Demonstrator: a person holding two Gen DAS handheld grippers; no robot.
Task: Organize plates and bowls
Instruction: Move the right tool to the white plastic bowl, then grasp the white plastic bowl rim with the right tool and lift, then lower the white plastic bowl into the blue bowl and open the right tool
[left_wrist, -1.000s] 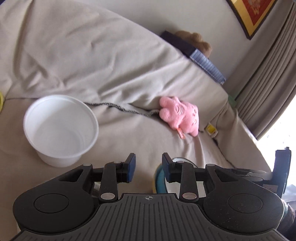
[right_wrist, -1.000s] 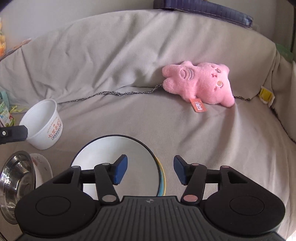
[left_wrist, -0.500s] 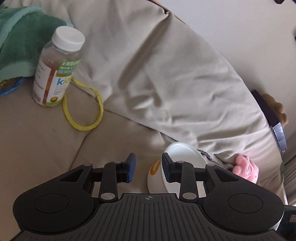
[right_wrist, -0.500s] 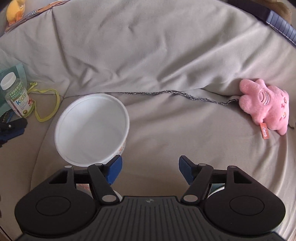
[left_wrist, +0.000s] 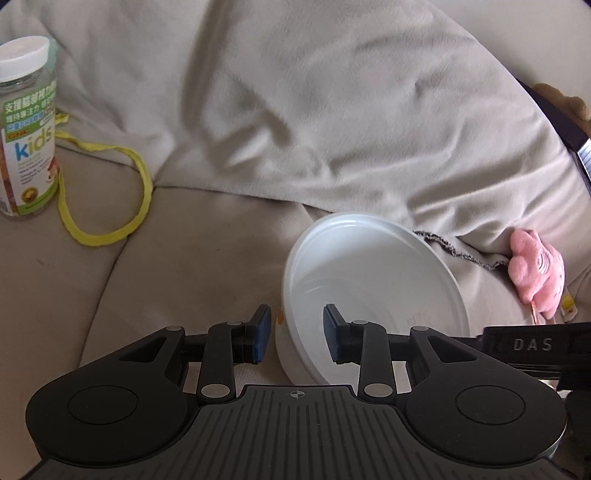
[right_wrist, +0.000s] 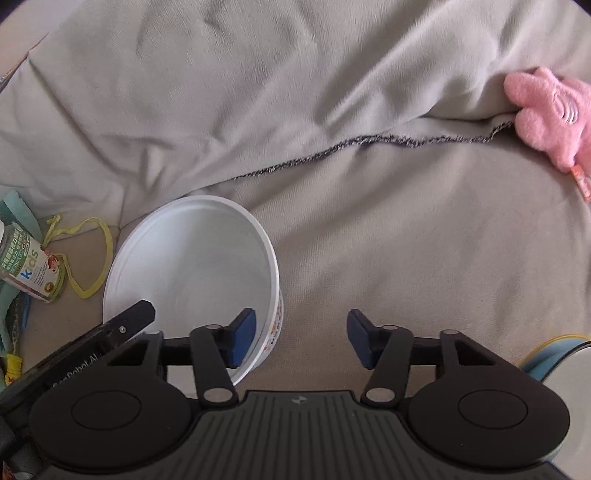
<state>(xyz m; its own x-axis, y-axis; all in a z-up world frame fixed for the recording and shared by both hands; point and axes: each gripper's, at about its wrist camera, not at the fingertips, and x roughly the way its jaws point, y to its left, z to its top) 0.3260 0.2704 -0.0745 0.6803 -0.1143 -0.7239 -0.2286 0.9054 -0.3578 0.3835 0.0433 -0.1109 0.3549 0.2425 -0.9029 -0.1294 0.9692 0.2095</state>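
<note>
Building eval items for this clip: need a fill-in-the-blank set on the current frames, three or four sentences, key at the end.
1. The white bowl rests on a beige ____.
2. The plush toy is ____ in colour.
3. The rim of the white bowl sits between the blue pads of the ____ gripper.
4. The bottle has a ____ cap.

Missing words: sofa; pink; left; white

Bare cushion (right_wrist: 424, 258) right of white bowl (right_wrist: 192, 266); bottle (right_wrist: 27, 267) crowds its left.
</note>
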